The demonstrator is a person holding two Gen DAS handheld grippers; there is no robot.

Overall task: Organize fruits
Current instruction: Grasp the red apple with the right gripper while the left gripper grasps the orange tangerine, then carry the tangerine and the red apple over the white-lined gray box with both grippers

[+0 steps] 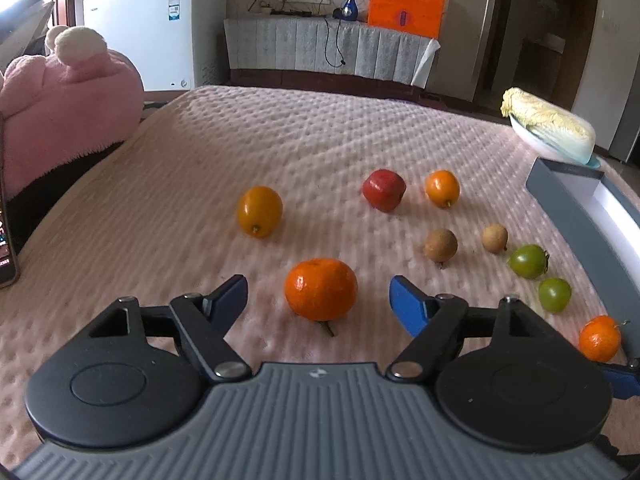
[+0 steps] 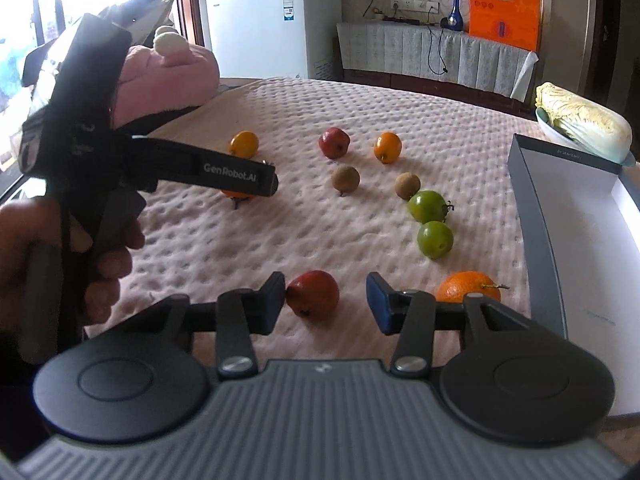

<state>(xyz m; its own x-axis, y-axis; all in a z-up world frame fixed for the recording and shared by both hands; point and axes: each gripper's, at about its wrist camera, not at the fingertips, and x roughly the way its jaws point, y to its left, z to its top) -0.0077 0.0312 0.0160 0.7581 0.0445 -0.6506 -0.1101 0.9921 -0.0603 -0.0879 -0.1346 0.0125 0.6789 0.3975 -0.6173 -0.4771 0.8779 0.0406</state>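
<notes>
Fruits lay scattered on a pink quilted bedspread. Nearest the left gripper sat a mandarin, stem toward the camera, between the two blue pads w/ clear gaps both sides; jaws stood wide, nothing held. Nearest the right gripper sat a small red fruit; the left pad touched or nearly touched its side, the right pad stood apart from it, so jaws were partway in and not clamped.

Just right of the right gripper, a 2nd mandarin, partly hidden behind the linkage. Beyond that, two green fruits close together, one behind the other. Farther back, two brown round fruits, then a row: yellow-orange fruit, red apple-like fruit, small orange fruit.

At the bed's right edge lay an open grey box w/ white inside, no fruit seen in it. Behind the box, a napa cabbage on a white dish.

Right wrist view also showed a person's hand gripping the left gripper's handle, its finger reaching over the first mandarin. Left side: pink plush toy. Background: white freezer, orange bag, blue bottle.
</notes>
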